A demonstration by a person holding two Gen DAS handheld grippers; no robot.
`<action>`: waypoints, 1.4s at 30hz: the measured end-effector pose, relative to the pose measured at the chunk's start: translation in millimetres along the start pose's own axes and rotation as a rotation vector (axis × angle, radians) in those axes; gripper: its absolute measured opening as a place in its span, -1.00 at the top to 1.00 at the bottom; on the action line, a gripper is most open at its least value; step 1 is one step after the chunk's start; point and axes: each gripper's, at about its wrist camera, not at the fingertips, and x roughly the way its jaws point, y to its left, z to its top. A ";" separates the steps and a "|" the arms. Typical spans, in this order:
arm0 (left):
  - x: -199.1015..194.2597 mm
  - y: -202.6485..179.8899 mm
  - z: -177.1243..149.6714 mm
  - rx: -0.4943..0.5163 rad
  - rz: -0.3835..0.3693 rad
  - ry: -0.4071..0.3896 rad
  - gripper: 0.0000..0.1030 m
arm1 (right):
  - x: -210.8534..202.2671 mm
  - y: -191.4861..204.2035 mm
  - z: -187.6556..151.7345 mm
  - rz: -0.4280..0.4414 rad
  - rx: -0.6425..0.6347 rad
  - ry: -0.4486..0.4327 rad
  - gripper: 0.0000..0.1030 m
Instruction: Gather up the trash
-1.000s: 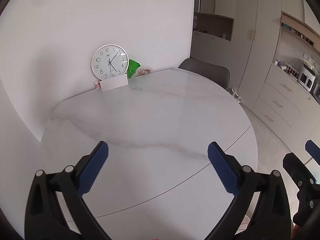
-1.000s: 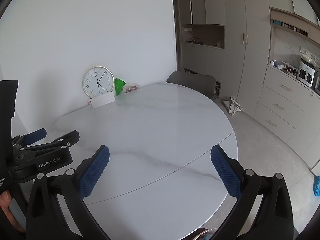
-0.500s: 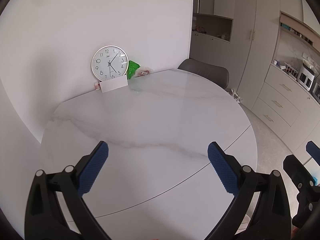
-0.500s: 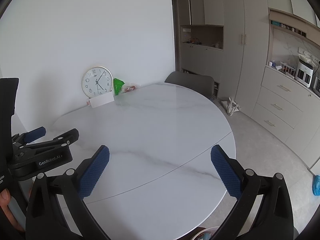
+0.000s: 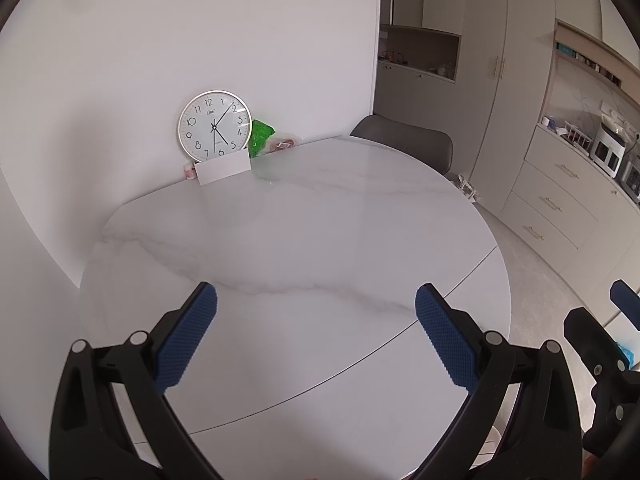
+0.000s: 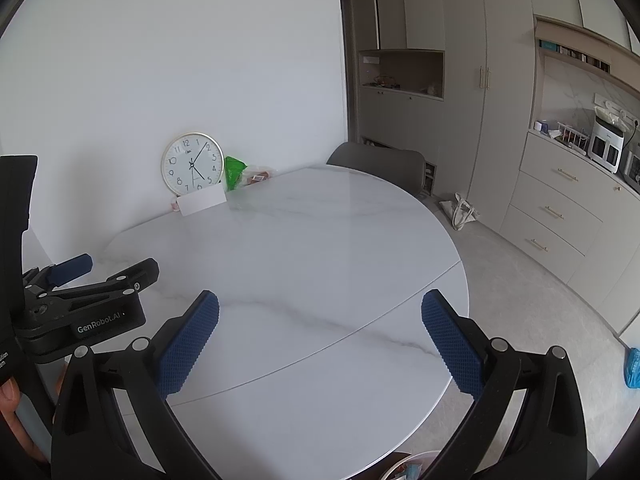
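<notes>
round white marble table point(image 5: 304, 232) against a plain white wall point(image 5: 200, 32), beige kitchen cabinets point(image 6: 560, 216) off at 3 o'clock. crumpled green plastic wrapper point(image 5: 259, 133) sits at the table's 12 o'clock edge beside the round white wall clock point(image 5: 215, 125), its long axis roughly upright. left gripper point(image 5: 316, 308) and right gripper point(image 6: 320, 316) both spread wide, holding nothing.

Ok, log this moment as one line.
left gripper open, empty | right gripper open, empty | green bag beside clock, untouched
</notes>
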 end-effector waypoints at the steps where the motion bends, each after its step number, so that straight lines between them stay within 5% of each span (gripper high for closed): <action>1: 0.3 -0.2 0.2 0.002 -0.001 0.001 -0.85 | -0.4 -0.8 -0.2 -0.001 0.000 0.000 -0.95; 42: 7.5 -2.2 -2.6 0.013 -0.009 0.017 -0.85 | 10.9 6.5 -8.0 -0.003 0.004 0.022 -0.95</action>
